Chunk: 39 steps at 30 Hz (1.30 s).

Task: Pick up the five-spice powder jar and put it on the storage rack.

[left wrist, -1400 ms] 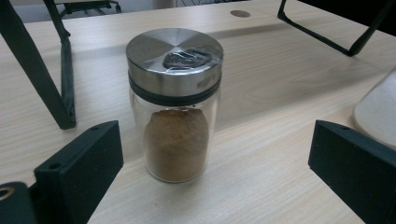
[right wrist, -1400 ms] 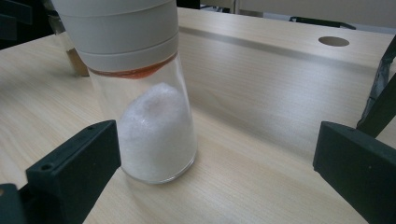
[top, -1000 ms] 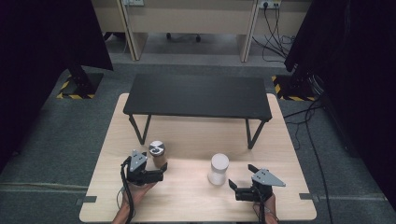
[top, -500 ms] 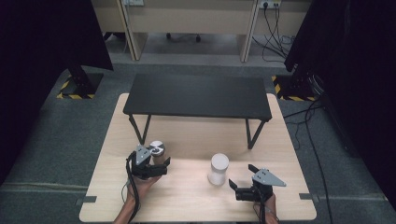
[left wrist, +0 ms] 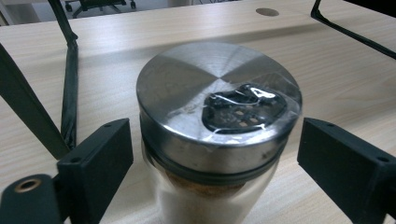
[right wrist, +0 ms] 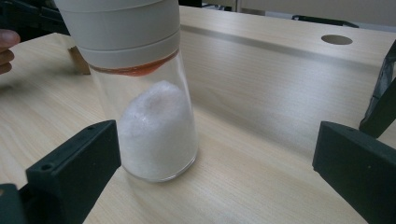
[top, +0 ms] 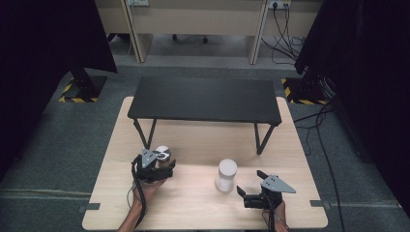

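My left tongs (left wrist: 215,154) had just been closing around the steel-capped jar (left wrist: 217,135), which stood between the jaws, but the left gripper view showed a gap on both sides, so nothing was gripped yet. The jar stood on the surface (top: 193,140) just in front of the black shelf's (top: 203,99) left legs. I judged the risk to be an off-centre squeeze: the left jaw sat closer to the glass than the right, so it could touch first and shove or tip the jar before the other jaw arrived. Pinching high on the smooth cap could also let it slip. My right tongs (right wrist: 210,177) hung wide open with the white-lidded shaker (right wrist: 144,93) near its left jaw, holding nothing; a careless nudge there could topple that tall, narrow shaker.
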Motion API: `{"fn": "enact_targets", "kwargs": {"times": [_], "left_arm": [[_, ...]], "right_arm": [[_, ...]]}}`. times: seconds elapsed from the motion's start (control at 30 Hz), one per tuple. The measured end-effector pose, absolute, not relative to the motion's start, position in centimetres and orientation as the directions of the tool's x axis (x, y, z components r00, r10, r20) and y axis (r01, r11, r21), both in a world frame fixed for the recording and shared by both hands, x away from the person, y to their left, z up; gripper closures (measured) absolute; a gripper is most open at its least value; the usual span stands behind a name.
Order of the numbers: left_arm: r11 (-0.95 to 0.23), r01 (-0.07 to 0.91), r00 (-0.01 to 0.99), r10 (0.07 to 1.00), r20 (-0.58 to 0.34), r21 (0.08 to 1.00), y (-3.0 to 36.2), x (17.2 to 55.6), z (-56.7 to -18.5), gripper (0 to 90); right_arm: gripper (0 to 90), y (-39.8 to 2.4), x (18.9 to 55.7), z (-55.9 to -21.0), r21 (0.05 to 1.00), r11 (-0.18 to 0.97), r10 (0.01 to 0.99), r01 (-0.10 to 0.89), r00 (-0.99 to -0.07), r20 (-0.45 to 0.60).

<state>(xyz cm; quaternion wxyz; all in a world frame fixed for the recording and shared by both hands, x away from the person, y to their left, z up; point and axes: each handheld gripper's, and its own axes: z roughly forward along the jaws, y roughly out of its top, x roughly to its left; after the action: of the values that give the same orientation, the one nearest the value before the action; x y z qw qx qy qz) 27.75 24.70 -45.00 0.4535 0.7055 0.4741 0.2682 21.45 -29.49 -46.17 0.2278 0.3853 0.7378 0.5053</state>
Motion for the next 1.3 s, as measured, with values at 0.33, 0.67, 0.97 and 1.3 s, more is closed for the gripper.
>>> {"fn": "enact_targets", "kwargs": {"times": [0.33, 0.67, 0.97, 1.3], "left_arm": [[-0.147, 0.421, 0.419, 0.907, -0.049, 0.895, 24.82, 28.12, -45.15, 21.1], [-0.136, 0.424, 0.416, 0.908, -0.059, 0.895, 25.06, 28.35, -45.54, 29.0], [-0.165, 0.399, 0.424, 0.905, -0.022, 0.902, 24.96, 28.14, -45.79, 30.4], [-0.164, 0.4, 0.421, 0.907, -0.022, 0.902, 24.82, 28.15, -45.76, 30.7]], "right_arm": [[0.8, -29.48, 21.44, -46.14, 0.922, 0.192, 0.798, 0.336, -0.6, 0.052], [0.8, -29.44, 21.43, -46.14, 0.922, 0.195, 0.798, 0.335, -0.6, 0.05], [0.8, -29.4, 21.4, -46.14, 0.922, 0.196, 0.799, 0.334, -0.6, 0.048], [0.8, -29.39, 21.43, -46.16, 0.921, 0.198, 0.8, 0.336, -0.598, 0.046]]}}
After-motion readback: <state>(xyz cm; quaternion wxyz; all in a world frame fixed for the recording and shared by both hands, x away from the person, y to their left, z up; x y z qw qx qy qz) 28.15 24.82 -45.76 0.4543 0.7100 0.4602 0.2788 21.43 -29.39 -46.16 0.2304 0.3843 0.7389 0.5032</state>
